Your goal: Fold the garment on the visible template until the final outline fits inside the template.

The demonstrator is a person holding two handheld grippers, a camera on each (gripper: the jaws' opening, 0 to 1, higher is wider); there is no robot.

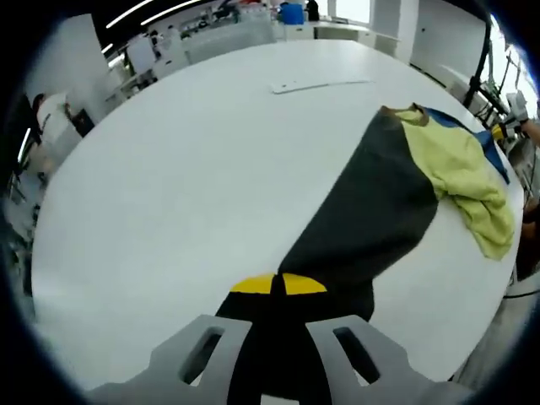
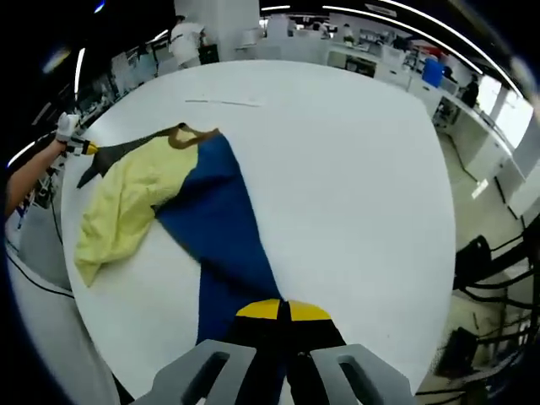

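Note:
The garment lies stretched across the white table [image 1: 186, 186], with a dark grey panel [image 1: 363, 211], a crumpled pale yellow panel [image 1: 460, 169] and a blue panel [image 2: 219, 219]. My left gripper [image 1: 278, 285] is shut on the grey end, its yellow-tipped jaws pressed together on the cloth. My right gripper [image 2: 284, 310] is shut on the blue end in the same way. In the right gripper view the left gripper [image 2: 84, 148] shows at the far left, held by a gloved hand [image 2: 66, 126], with the grey cloth pulled to a point. A thin pale strip [image 1: 321, 84] lies flat beyond the garment.
The table's round edge drops off near both grippers. A black chair and cables [image 2: 481, 261] stand to the right of the table. A person in white [image 2: 187, 38] is at benches far behind. More benches and a blue container [image 1: 291, 13] line the back.

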